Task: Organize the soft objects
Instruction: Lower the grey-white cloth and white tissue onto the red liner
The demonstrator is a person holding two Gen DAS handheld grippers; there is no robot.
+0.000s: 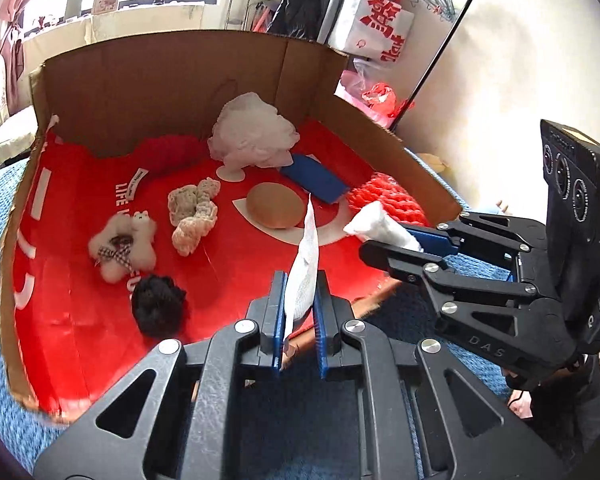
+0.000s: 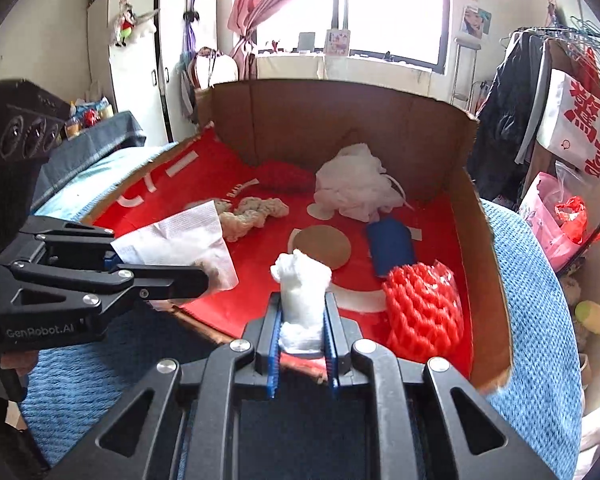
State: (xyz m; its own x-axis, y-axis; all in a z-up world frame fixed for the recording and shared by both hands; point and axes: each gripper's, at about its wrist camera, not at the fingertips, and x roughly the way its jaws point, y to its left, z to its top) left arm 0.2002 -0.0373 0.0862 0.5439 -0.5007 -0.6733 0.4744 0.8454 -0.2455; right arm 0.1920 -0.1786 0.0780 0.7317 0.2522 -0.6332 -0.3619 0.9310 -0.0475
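My left gripper (image 1: pixel 298 308) is shut on a thin white paper napkin (image 1: pixel 305 268) that stands edge-on between the blue pads; the right wrist view shows the same napkin (image 2: pixel 180 240) spread flat, held over the near edge of the box. My right gripper (image 2: pixel 302 332) is shut on a wad of white cotton (image 2: pixel 302 292), seen from the left wrist as a white roll (image 1: pixel 380 226). Both hang above the front of an open cardboard box with a red floor (image 1: pixel 236 272). Inside lie a white mesh pouf (image 1: pixel 252 136), cream knit piece (image 1: pixel 192 208) and plush bear (image 1: pixel 122 244).
Also in the box: a black pompom (image 1: pixel 158 308), a tan round disc (image 1: pixel 276 205), a blue sponge (image 1: pixel 314 178), red foam netting (image 2: pixel 422 308) and a red cloth (image 2: pixel 286 176). The box sits on a blue knit blanket (image 2: pixel 532 280). A clothes rack (image 2: pixel 560 80) stands to the right.
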